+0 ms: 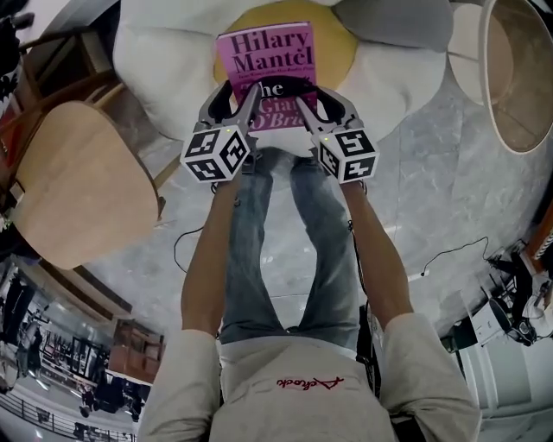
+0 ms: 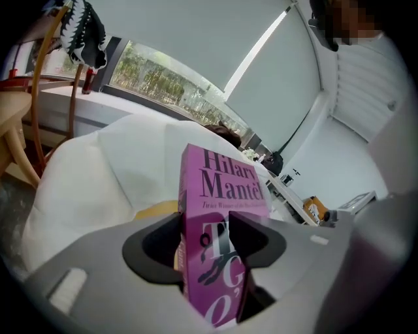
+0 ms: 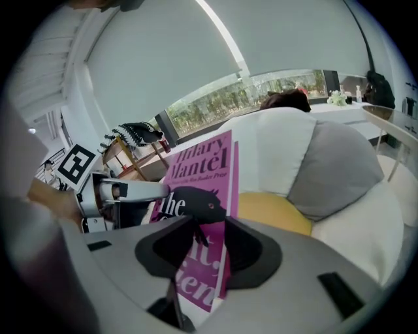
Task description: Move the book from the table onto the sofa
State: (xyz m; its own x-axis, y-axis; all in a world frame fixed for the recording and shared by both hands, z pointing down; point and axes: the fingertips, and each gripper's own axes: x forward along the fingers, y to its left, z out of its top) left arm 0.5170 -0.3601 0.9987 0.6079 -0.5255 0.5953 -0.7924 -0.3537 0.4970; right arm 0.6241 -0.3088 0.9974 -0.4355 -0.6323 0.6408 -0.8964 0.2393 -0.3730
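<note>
A pink paperback book is held cover-up over the yellow cushion of a white sofa. My left gripper is shut on the book's near left edge. My right gripper is shut on its near right edge. In the left gripper view the book stands edge-on between the jaws of the left gripper. In the right gripper view the book runs through the jaws of the right gripper, and the left gripper grips its far side. I cannot see whether the book touches the cushion.
A grey cushion lies at the sofa's right, beside the yellow one. A wooden chair stands at the left on the marble floor. A round pale tub stands at the right. Cables trail on the floor.
</note>
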